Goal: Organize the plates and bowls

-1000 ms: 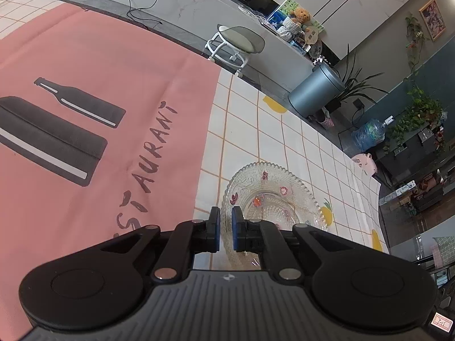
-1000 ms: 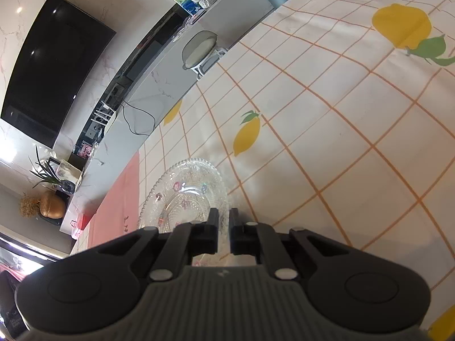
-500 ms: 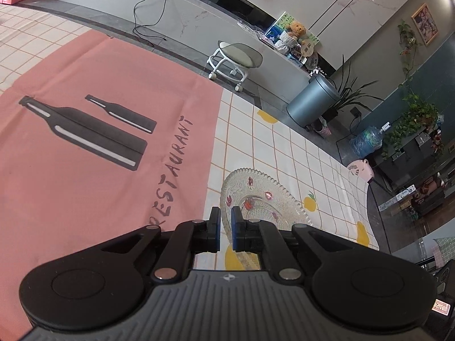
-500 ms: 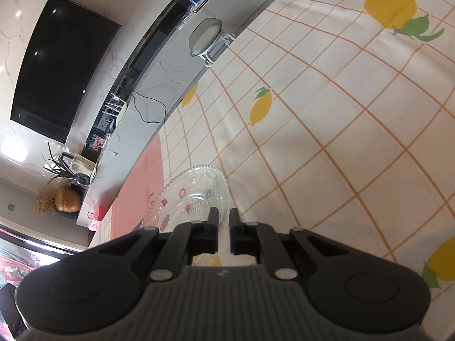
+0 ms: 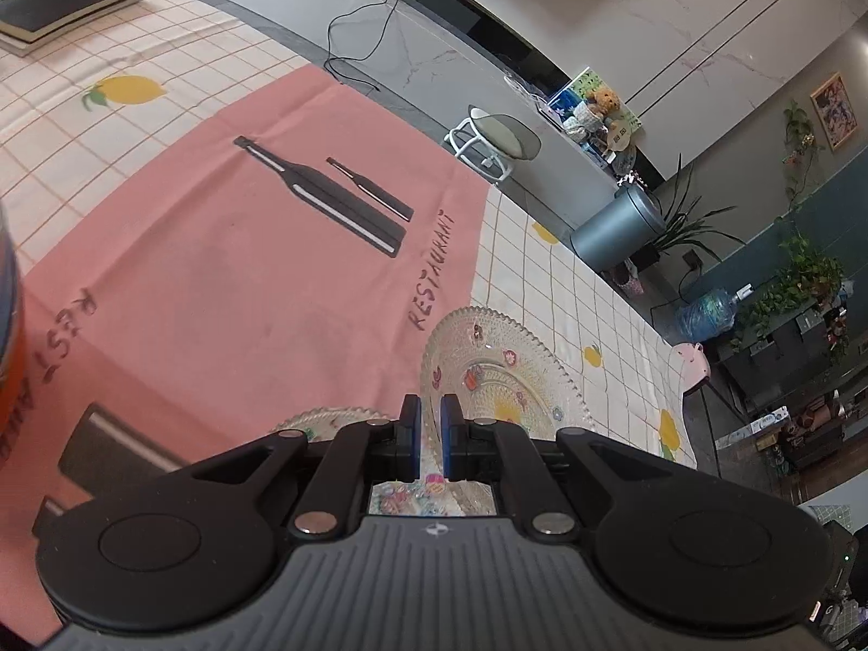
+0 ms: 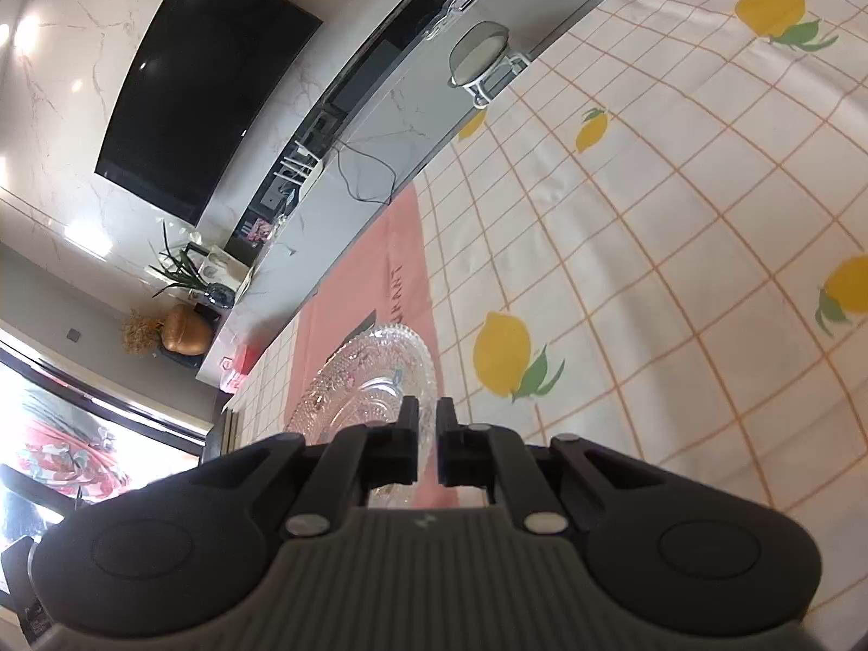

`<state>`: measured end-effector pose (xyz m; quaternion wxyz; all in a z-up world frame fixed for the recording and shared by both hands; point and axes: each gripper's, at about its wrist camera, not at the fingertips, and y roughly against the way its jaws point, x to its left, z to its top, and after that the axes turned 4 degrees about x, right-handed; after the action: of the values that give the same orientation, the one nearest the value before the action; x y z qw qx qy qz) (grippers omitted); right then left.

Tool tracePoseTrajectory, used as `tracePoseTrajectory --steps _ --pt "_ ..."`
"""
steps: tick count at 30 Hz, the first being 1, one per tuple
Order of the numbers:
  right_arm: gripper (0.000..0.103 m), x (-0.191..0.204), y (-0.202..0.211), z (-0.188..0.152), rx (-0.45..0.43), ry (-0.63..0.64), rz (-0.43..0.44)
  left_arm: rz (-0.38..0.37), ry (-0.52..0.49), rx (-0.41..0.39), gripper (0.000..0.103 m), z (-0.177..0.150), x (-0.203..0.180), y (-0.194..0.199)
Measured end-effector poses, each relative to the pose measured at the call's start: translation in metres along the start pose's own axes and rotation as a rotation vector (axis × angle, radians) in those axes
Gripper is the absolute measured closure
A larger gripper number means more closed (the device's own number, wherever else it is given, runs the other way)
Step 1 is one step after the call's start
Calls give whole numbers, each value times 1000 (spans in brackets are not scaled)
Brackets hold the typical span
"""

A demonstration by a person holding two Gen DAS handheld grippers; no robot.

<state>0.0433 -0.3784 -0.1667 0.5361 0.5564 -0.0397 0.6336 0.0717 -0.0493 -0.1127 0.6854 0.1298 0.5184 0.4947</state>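
Observation:
A clear cut-glass plate [image 5: 496,374] with small coloured flower marks is pinched at its rim by both grippers and held above the table. My left gripper [image 5: 429,417] is shut on one edge of it. My right gripper [image 6: 426,420] is shut on the opposite edge, and the plate [image 6: 374,374] stretches away from its fingers. A second glass dish [image 5: 325,416] lies on the pink cloth just under the left gripper, mostly hidden by it.
A pink "RESTAURANT" cloth [image 5: 244,282] lies on the lemon-print tablecloth [image 6: 678,271]. Black books [image 5: 59,5] sit at the far left corner. An orange object [image 5: 8,325] stands at the left edge. A stool [image 5: 499,135] and a bin [image 5: 618,222] stand beyond the table.
Both grippers have lifted the glass plate and carried it over toward the pink cloth. The second glass dish has come into view under the left gripper.

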Motion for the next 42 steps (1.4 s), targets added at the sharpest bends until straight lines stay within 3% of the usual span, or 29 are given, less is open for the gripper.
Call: tracePoseTrajectory --steps 7,16,30,42 --pt "99 6 11 -37 48 11 15 12 33 -7 96 -21 23 25" --pt "100 18 11 -61 77 106 -31 33 94 30 95 -43 56 24" --pt "98 25 -17 -67 138 193 -145 74 70 24 95 -46 62 8" --pt "97 30 -22 -69 150 236 -188 131 -5 25 94 -49 50 9"
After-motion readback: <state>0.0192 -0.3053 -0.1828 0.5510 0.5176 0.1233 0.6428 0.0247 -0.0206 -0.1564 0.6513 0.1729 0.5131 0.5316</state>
